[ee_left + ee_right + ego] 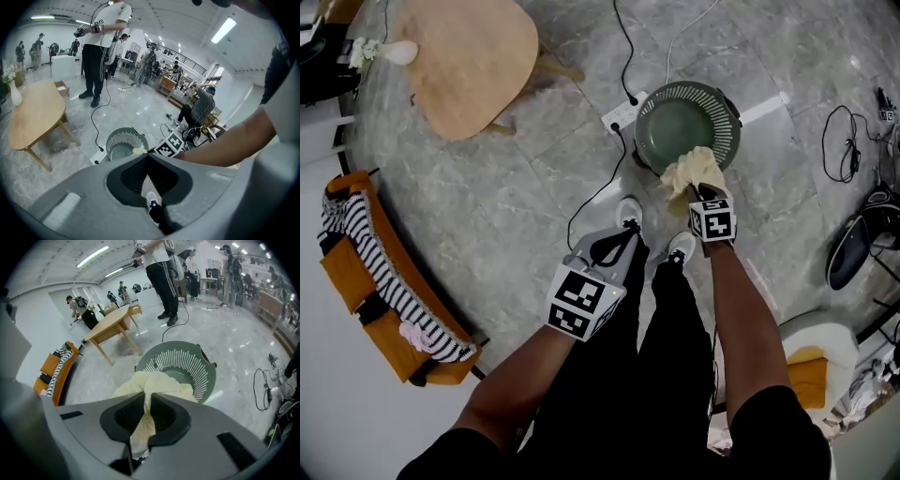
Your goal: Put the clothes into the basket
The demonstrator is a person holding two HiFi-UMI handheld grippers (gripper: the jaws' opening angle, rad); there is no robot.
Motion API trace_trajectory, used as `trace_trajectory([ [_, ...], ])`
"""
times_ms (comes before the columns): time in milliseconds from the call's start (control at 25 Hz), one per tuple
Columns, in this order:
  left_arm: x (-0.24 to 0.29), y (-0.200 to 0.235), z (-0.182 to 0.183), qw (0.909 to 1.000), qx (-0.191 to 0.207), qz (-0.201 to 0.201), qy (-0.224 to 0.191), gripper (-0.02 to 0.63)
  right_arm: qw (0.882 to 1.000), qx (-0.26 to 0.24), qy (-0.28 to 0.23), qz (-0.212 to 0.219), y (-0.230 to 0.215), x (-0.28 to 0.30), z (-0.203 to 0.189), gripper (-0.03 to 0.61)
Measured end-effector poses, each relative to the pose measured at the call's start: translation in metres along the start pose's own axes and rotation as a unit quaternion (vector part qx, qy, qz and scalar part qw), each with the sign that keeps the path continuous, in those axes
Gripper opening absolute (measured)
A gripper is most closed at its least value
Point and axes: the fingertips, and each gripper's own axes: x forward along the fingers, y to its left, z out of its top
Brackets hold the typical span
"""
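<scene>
I hold the yellow cloth (695,170) in the right gripper (700,193) jaws at the basket (728,105) rim, not yet released; the left gripper (629,229) jaws are closed and empty.

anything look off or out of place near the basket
Nothing spilled or damaged. The yellow cloth, clamped in the right tool, hangs at the near rim of the green basket, not inside yet. A power strip lies close beside it.

Grey marble floor (506,202), wooden table (469,56), orange sofa (366,281), ceiling strip lights (224,29).
</scene>
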Motion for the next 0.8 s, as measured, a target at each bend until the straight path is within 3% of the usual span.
trace_trajectory([
  [280, 0.005, 0.003, -0.026, 0.9997, -0.021, 0.006, 0.010, 0.000, 0.999, 0.015, 0.041, -0.003, -0.009, 0.054, -0.027, 0.044],
  [800, 0.004, 0.002, -0.045, 0.9987, -0.041, 0.031, 0.002, 0.000, 0.997, 0.074, 0.036, -0.004, -0.015, 0.089, -0.029, 0.060],
])
